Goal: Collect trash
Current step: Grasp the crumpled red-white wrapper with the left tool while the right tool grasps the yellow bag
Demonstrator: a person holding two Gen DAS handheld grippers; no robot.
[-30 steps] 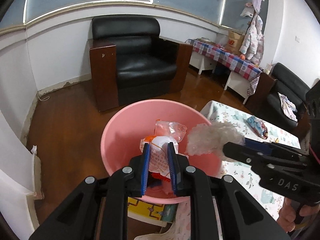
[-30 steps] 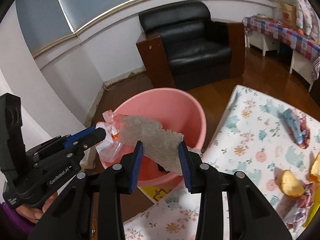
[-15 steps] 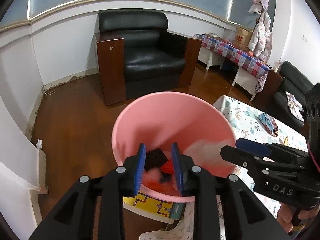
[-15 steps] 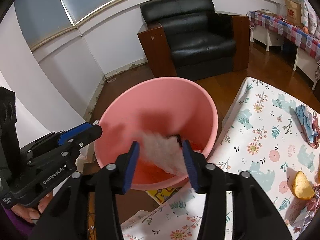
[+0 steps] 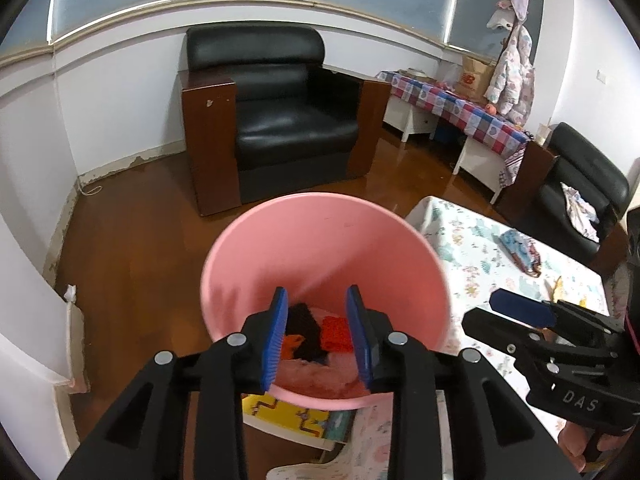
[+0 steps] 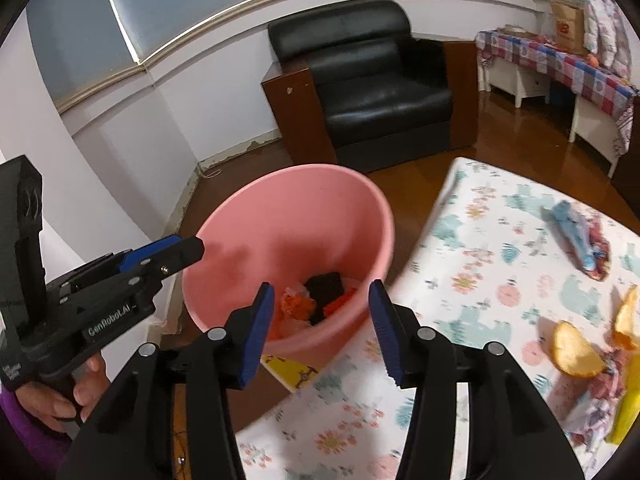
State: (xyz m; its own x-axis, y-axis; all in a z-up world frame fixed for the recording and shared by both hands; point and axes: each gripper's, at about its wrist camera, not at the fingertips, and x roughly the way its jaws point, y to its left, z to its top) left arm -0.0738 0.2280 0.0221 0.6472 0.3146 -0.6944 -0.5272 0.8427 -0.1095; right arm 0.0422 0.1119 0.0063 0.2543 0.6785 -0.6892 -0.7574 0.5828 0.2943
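A pink bin (image 5: 320,248) stands on the floor beside the floral-cloth table (image 5: 480,256); it also shows in the right wrist view (image 6: 296,216). Inside lie black, orange and pale wrappers (image 6: 320,292). My left gripper (image 5: 318,336) is open and empty above the bin's near rim. My right gripper (image 6: 324,332) is open and empty over the bin's table-side rim. On the table lie orange peels (image 6: 576,350), a blue wrapper (image 6: 580,240) and a yellow piece (image 6: 628,408).
A black armchair (image 5: 276,120) stands behind the bin on the wooden floor. A yellow booklet (image 5: 292,416) lies under the bin's near side. A checked-cloth side table (image 5: 460,108) and a second black chair (image 5: 580,196) are at the right.
Both grippers opened. The white wrapper from the left and the crumpled clear plastic from the right dropped into the bin. Both grippers pulled back slightly.
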